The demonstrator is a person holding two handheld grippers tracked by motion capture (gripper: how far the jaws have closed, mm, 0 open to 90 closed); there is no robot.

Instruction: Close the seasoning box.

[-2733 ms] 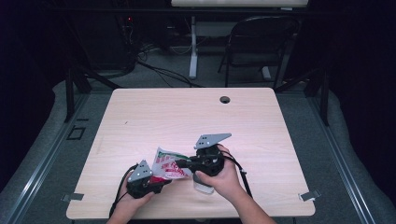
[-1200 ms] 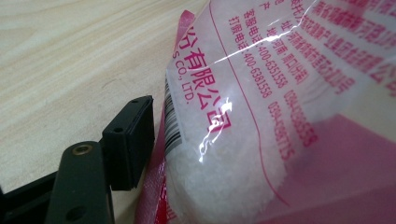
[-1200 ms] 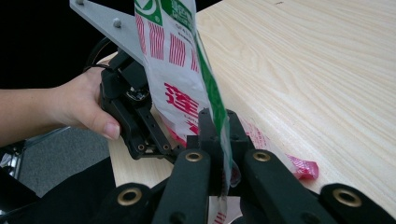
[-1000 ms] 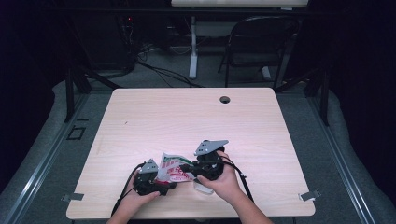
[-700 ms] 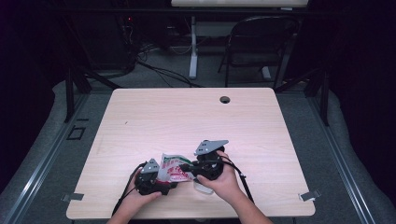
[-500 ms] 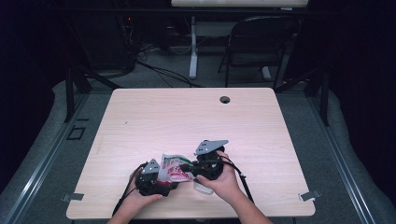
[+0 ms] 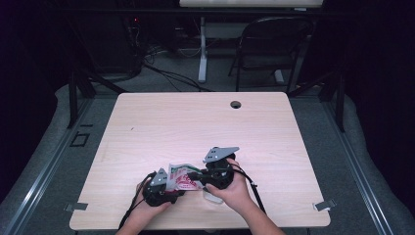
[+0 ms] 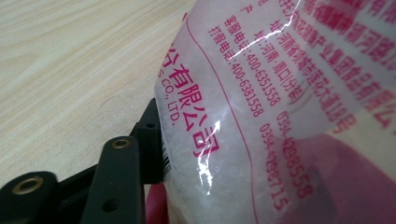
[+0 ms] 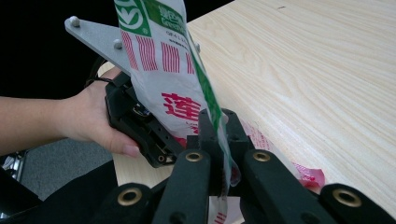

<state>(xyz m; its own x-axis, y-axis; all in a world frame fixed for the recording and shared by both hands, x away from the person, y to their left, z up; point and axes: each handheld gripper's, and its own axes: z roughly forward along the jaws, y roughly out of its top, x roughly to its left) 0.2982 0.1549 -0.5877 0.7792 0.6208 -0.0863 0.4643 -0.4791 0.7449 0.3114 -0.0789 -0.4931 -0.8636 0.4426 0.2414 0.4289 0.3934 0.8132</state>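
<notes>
A crinkly plastic bag [image 7: 182,176] with red and green print is held up between both grippers near the table's front edge. My right gripper [image 7: 194,175] comes from the right and is shut on the bag's edge [image 9: 205,116], which runs down between its jaws [image 9: 215,140]. My left gripper [image 7: 172,187] holds the bag's lower left part. In the left gripper view the bag [image 8: 280,112] hangs very close, with red print on it, and covers one side. One black finger [image 8: 119,182] presses against it. The right gripper view shows the left gripper [image 9: 149,130] in a hand behind the bag.
The wooden table [image 7: 195,122] has a round cable hole [image 7: 236,104] at its far edge. Something small and white [image 7: 213,198] lies under the right hand. A folding chair [image 7: 274,44] and floor cables [image 7: 166,73] sit beyond the table.
The left gripper has moved right, closer to the right gripper, and the bag has bunched up between them. Over the last second almost nothing has moved.
</notes>
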